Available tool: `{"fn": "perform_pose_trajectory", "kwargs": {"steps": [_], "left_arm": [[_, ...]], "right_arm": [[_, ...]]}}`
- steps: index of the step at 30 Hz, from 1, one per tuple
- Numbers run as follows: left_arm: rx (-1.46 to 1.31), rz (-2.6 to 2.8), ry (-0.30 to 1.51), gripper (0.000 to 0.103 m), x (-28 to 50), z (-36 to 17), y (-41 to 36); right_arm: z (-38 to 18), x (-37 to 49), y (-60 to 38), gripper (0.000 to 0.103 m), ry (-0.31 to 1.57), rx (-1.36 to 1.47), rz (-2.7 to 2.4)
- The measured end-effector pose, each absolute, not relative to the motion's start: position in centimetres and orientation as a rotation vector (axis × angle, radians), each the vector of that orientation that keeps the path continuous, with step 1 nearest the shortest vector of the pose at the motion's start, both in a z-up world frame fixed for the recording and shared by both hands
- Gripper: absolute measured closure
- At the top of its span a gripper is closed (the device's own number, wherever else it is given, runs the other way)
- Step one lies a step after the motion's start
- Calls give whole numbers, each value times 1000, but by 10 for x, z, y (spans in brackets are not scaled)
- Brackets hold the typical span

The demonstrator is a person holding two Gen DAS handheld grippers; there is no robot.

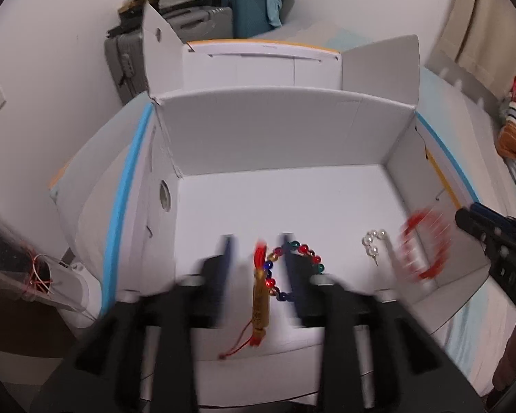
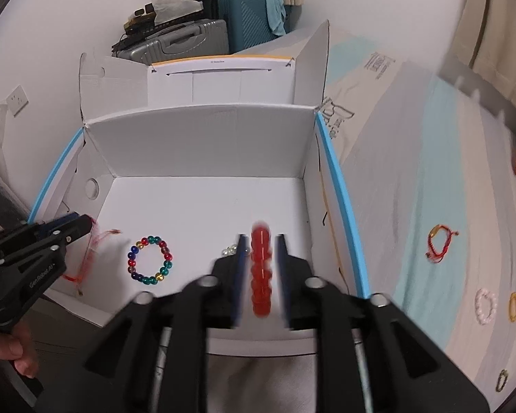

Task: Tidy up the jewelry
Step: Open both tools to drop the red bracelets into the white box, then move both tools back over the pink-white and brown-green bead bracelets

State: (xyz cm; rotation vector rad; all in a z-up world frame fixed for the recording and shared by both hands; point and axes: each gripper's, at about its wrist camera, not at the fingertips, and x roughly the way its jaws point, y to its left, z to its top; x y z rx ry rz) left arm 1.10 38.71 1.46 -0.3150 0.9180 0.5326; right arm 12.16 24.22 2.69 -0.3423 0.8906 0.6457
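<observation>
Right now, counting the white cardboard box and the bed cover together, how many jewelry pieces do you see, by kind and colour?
Red bead bracelet: 1
Multicoloured bead bracelet: 1
White pearl cluster: 1
Red cord pieces with gold charm: 2
Pale pink bead bracelet: 1
Yellow ring-shaped bracelet: 1
Dark bracelet: 1
Total: 8

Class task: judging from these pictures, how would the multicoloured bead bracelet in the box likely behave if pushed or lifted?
The bead bracelet is probably floppy, being separate strung beads. Its round, glossy beads may roll or slide on the box's smooth floor.
</observation>
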Motion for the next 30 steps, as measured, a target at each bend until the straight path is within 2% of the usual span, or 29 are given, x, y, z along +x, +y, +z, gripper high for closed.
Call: {"fn": "perform_pose_trajectory", "kwargs": {"steps": [1, 4, 6, 9, 10, 30], "left_arm": [[-307, 544, 895, 32, 9, 18, 386], [-270, 578, 850, 19, 6, 26, 382], [-269, 583, 843, 10, 7, 29, 381], [-276, 588, 827, 6, 6, 33, 379], [-278, 589, 825, 6, 7, 33, 377], [-229, 478, 781, 6, 37, 53, 311]], "right_arm": [[29, 120, 242, 41, 875, -341, 647], [38, 113, 240, 35, 831, -346, 649], [44, 111, 234, 21, 811, -324, 642], [52, 110, 224, 9, 777, -307, 619], [55, 110, 221, 8, 769, -301, 610], [82, 124, 106, 7, 714, -182, 460]]}}
